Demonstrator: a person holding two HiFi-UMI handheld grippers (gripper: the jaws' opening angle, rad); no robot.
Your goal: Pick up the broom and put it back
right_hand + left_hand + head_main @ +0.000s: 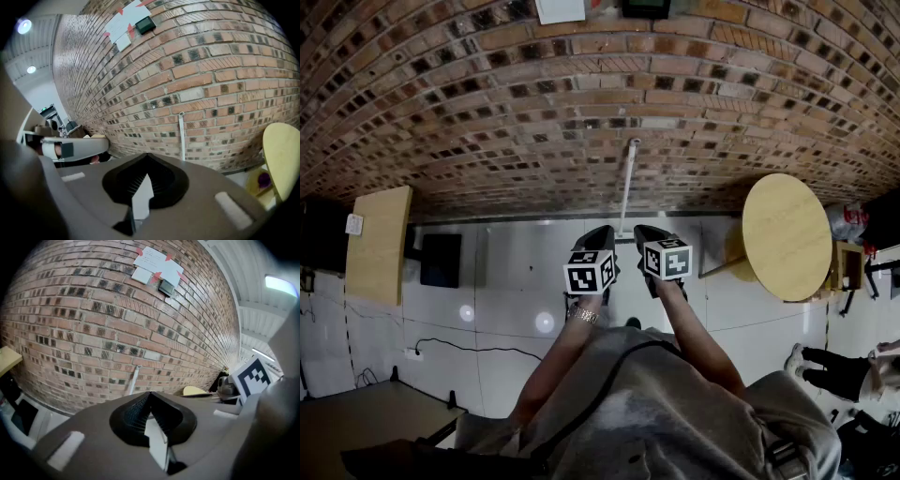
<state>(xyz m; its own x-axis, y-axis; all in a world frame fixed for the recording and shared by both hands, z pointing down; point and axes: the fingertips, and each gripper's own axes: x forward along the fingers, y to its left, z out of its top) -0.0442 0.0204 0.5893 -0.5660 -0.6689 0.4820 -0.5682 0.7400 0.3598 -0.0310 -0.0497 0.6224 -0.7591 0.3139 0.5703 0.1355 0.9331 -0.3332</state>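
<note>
The red-brown brick wall [581,84] fills your view, with the round pale-wood table [786,234] at its right. The broom's thin pale-grey handle [626,192] leans on the bricks, beyond both tools. Your left gripper [600,236] and right gripper [645,234] are closed and empty, so spread one's jaws before reaching the handle.

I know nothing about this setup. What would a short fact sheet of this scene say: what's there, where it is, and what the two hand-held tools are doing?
setting: brick wall above a pale floor
broom: white handle leaning on the wall, ahead of both grippers, untouched
left gripper: jaws together, holding nothing
right gripper: jaws together, holding nothing
round table: to the right, near the wall
rectangular table: to the left
task status: broom not yet picked up
</note>
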